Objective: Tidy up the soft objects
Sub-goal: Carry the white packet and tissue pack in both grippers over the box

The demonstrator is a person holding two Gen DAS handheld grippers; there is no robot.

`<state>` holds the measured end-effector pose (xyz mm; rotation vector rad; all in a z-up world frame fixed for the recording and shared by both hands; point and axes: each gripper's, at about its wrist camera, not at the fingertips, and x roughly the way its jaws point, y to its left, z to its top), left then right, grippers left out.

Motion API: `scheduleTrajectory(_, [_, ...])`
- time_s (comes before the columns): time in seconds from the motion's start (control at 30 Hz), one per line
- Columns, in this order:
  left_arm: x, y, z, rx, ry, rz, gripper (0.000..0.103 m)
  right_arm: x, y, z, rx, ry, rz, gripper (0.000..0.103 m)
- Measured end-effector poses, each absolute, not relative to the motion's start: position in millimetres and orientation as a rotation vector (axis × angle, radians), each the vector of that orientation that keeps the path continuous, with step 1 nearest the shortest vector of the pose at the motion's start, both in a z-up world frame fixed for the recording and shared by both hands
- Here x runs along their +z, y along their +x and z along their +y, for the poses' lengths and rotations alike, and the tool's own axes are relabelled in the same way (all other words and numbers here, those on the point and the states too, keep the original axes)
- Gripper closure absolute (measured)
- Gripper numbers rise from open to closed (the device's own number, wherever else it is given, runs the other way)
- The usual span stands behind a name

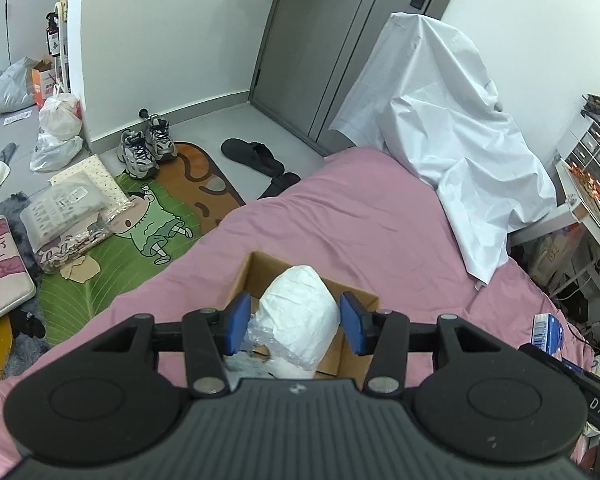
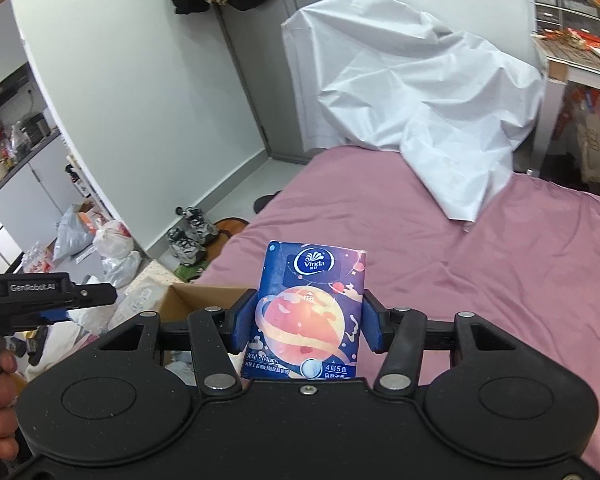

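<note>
A brown cardboard box sits on the pink bedsheet. My left gripper is over the box, its blue pads apart on either side of a white wrapped soft bundle standing in the box; gaps show at both pads. My right gripper is shut on a blue Vinda tissue pack with a planet print, held upright just right of the box. The pack's corner also shows in the left wrist view.
A white sheet drapes something at the bed's far end. On the floor left of the bed lie a cartoon mat, sneakers, black slippers and plastic bags. A white desk stands right.
</note>
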<state>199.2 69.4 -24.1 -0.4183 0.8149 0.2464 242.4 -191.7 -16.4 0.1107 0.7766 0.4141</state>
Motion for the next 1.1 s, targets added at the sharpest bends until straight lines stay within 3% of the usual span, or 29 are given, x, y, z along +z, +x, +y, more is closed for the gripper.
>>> scheduleTrajectory(0.73, [-71.4,234.3,118.2,0.228,-0.513,0.880,0.055,-46.6,251.1,-102.4,0.551,0.064,0.844,0.050])
scheduleTrajectory(0.83, [-77.5,241.0,118.6,0.223,-0.517,0.892,0.055,-53.6,255.5,-93.1,0.598,0.070,0.881,0.042])
scheduleTrajectory(0.9, [-80.7,244.3,117.8,0.215,-0.520,0.900,0.055,-57.6,258.0,-92.3,0.578,0.073,0.895,0.027])
scheduleTrajectory(1.1, [-90.1,254.1,113.4,0.187,-0.519,0.918,0.055,-63.3,268.9,-109.0,0.474,0.124,0.934,0.024])
